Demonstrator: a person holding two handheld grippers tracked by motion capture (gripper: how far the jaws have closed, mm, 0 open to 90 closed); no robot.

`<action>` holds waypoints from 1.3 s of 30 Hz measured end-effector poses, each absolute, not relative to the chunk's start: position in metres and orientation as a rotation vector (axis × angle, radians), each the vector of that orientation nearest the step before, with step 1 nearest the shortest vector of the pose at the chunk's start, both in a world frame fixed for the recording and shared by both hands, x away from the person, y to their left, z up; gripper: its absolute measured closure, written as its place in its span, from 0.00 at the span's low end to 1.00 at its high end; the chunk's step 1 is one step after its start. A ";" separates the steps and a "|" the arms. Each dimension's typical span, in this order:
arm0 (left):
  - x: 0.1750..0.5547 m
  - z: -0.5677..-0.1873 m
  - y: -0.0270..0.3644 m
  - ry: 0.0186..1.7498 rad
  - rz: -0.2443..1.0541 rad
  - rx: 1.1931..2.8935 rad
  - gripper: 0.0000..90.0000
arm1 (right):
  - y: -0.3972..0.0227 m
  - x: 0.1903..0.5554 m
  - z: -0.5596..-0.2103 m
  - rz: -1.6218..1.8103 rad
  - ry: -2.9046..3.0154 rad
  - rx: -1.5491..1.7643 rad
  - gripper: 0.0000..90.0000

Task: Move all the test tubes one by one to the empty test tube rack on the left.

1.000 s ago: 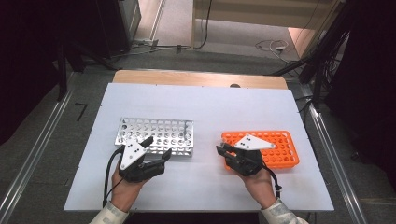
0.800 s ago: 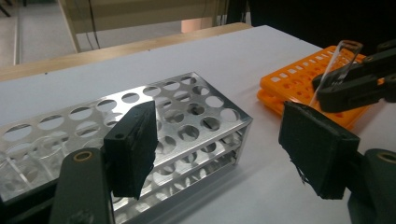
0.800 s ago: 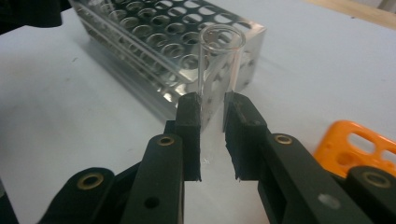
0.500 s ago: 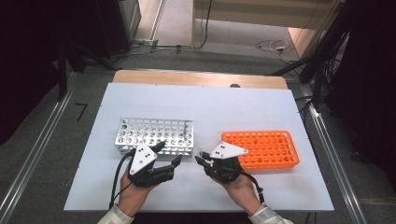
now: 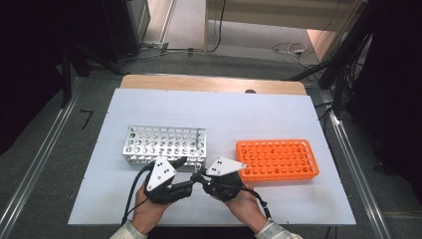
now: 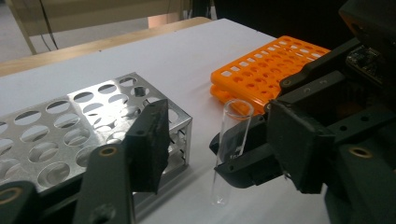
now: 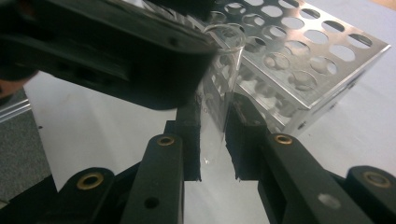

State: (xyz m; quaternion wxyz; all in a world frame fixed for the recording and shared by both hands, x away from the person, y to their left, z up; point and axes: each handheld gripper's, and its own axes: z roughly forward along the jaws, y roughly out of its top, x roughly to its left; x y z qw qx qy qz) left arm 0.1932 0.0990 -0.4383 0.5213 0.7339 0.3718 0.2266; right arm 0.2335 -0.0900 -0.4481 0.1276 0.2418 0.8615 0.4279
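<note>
A clear tube (image 6: 232, 149) stands upright, mouth up, pinched in the right gripper (image 7: 212, 140) just off the steel rack (image 5: 164, 147) — between the left gripper (image 6: 219, 154)'s half-open jaws, which have been closing but don't yet press on it, above the desk (image 5: 219, 109).

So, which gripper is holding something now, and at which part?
The right gripper grips a clear test tube at its lower half; the left gripper brackets it without pressing.
</note>
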 end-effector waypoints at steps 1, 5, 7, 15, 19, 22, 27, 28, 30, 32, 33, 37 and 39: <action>0.193 -0.438 0.099 0.887 0.541 1.759 0.51 | -0.089 0.233 -0.448 1.250 2.509 0.699 0.82; 0.193 -0.439 0.098 0.872 0.538 1.770 0.63 | -0.086 0.232 -0.447 1.260 2.511 0.689 0.82; 0.193 -0.439 0.098 0.866 0.536 1.774 0.68 | -0.085 0.231 -0.446 1.261 2.513 0.683 0.82; 0.193 -0.440 0.097 0.858 0.534 1.786 0.82 | -0.085 0.231 -0.447 1.263 2.517 0.683 0.82; 0.193 -0.440 0.097 0.858 0.535 1.787 0.82 | -0.085 0.230 -0.447 1.262 2.517 0.688 0.81; 0.192 -0.439 0.097 0.858 0.532 1.786 0.83 | -0.085 0.230 -0.447 1.265 2.515 0.687 0.81; 0.192 -0.437 0.099 0.863 0.535 1.777 0.83 | -0.087 0.230 -0.446 1.277 2.515 0.690 0.70; 0.193 -0.436 0.100 0.868 0.538 1.774 0.83 | -0.088 0.231 -0.445 1.281 2.516 0.695 0.64; 0.193 -0.434 0.102 0.877 0.538 1.766 0.83 | -0.091 0.232 -0.444 1.288 2.524 0.691 0.55; 0.194 -0.432 0.105 0.886 0.539 1.759 0.83 | -0.094 0.232 -0.443 1.289 2.521 0.703 0.45; 0.194 -0.431 0.106 0.890 0.539 1.753 0.83 | -0.096 0.233 -0.442 1.290 2.521 0.717 0.43; 0.195 -0.429 0.109 0.901 0.543 1.739 0.83 | -0.101 0.235 -0.441 1.278 2.515 0.721 0.34; 0.195 -0.427 0.110 0.909 0.542 1.734 0.83 | -0.105 0.236 -0.441 1.274 2.512 0.730 0.33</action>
